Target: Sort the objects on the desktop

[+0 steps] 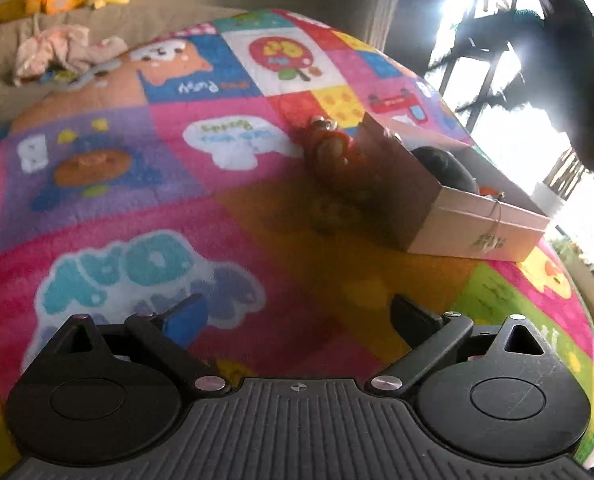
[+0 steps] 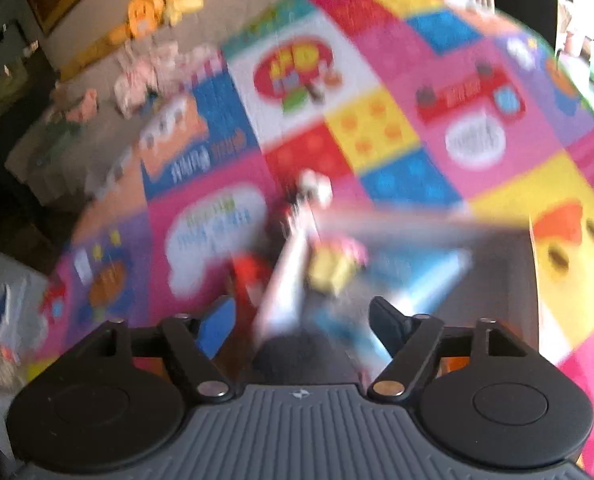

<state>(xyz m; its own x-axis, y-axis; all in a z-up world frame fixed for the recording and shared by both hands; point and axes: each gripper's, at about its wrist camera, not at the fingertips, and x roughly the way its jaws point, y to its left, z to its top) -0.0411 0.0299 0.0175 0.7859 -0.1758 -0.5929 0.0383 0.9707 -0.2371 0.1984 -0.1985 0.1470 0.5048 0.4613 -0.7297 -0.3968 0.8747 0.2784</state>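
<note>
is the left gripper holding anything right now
No, the left gripper is open, with only the colourful play mat showing between its fingers and the cardboard box further ahead.

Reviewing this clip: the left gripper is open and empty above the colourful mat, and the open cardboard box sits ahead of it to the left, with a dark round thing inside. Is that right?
Not quite. In the left wrist view the cardboard box sits ahead to the right, not the left. The rest holds: the left gripper is open and empty above the colourful mat, and a dark round thing lies in the box.
</note>
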